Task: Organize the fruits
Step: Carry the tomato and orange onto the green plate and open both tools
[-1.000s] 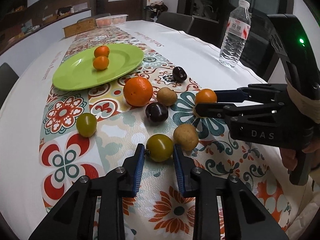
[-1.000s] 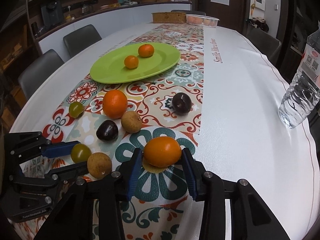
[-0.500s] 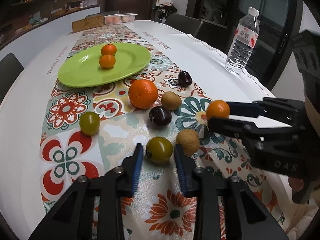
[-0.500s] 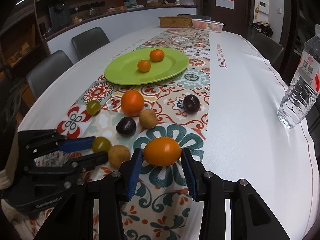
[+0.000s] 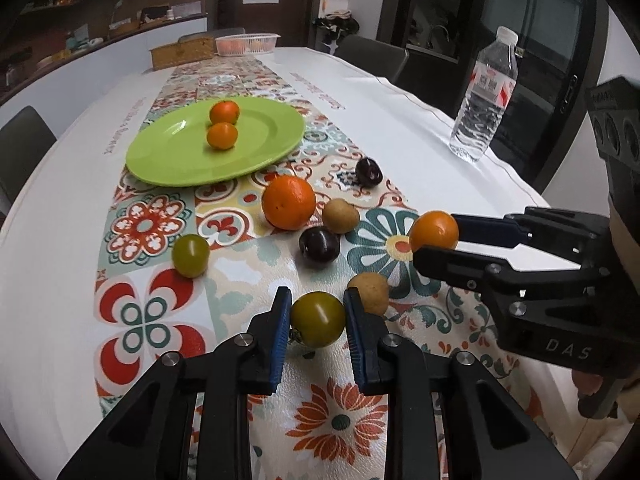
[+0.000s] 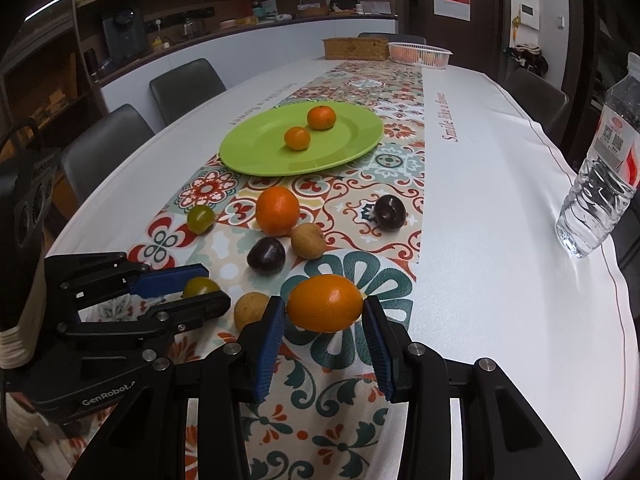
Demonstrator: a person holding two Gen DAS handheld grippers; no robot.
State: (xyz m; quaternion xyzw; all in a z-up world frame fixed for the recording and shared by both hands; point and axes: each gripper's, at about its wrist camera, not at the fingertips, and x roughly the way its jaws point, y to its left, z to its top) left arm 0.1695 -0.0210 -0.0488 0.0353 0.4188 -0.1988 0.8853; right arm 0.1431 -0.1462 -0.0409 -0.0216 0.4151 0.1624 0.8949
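My left gripper (image 5: 317, 320) is clenched on a green tomato (image 5: 317, 319), its blue pads (image 5: 280, 332) pressed to both sides of the fruit, low over the patterned runner (image 5: 240, 264). My right gripper (image 6: 325, 310) grasps a small orange fruit (image 6: 325, 308) the same way, held clear above the teal flower print. A tan round fruit (image 5: 368, 287) sits just beside my left gripper's right finger. Farther up the runner lie a dark plum (image 5: 319, 245), another tan fruit (image 5: 340, 216), a large orange (image 5: 289, 202), a second green tomato (image 5: 190, 255) off to the left, and a second dark plum (image 5: 369, 171) nearer the white cloth. The green plate (image 5: 172, 156) lies beyond them with 2 small oranges (image 5: 222, 135) on it. A water bottle (image 5: 484, 100) stands well apart at the right.
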